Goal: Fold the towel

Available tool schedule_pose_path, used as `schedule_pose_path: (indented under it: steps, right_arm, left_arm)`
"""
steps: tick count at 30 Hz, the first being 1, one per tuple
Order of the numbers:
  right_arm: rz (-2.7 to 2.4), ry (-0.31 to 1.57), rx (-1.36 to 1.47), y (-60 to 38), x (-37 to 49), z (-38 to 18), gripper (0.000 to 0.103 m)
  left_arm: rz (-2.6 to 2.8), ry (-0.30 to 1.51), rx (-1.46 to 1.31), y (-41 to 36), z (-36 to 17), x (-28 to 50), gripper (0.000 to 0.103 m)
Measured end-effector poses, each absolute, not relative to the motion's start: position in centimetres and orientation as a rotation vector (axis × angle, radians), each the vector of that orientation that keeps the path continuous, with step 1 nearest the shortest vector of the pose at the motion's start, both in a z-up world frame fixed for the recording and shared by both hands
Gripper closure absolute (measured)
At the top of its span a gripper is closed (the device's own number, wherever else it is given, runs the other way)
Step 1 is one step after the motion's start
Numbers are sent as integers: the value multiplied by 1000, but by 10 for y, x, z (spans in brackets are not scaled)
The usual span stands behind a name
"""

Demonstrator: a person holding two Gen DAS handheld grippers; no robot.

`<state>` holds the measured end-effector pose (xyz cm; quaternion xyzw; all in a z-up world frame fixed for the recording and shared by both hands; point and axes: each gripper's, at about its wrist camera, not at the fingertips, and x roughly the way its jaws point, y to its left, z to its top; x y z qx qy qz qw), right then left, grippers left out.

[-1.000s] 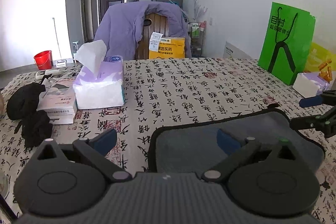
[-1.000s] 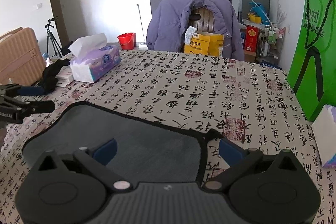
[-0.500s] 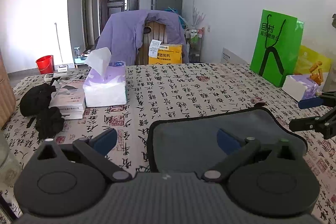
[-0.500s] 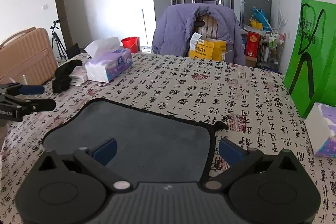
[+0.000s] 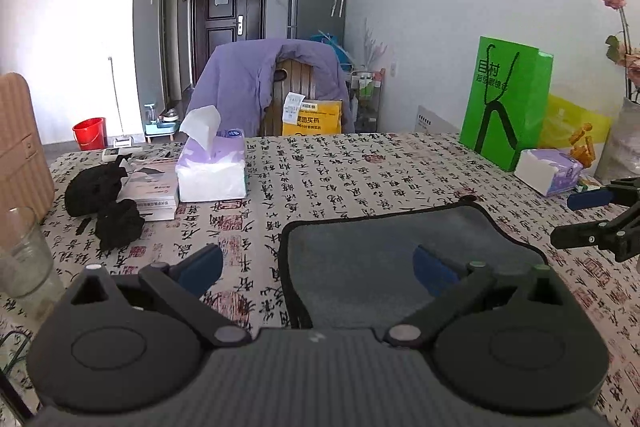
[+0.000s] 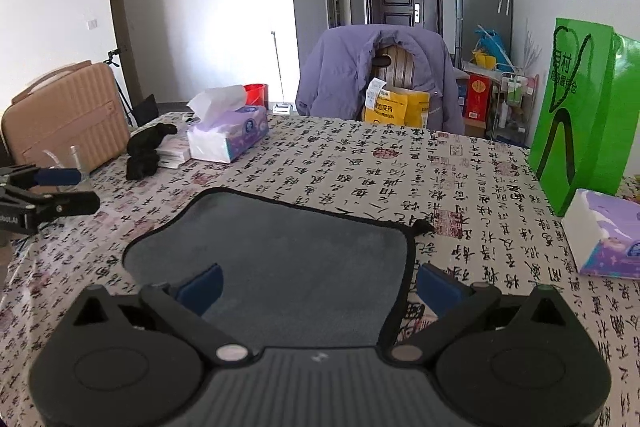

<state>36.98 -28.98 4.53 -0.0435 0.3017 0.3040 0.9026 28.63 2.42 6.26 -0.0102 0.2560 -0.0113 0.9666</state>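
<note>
Since a second ago you've raised and pulled both grippers back; the towel (image 6: 280, 259) hasn't moved and lies flat on the table (image 6: 360, 171). Drop to the near corners, pinch hem only, not tablecloth. Left gripper (image 5: 316, 267) straddles its left edge, right gripper (image 6: 320, 279) its right edge, both hovering level, fingers spread, holding nothing.

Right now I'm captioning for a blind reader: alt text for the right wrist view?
Open right tongs hover over a grey towel lying flat on a calligraphy-print tablecloth; the left tongs wait at its left.
</note>
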Motion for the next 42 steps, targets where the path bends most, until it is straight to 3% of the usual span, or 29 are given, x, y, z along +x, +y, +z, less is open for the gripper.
schedule_pose_path:
  steps: [42]
  right_arm:
    - [608,490,-50,-344,191,36,0]
  left_arm:
    - [-115,390,-9,3,51,117,0]
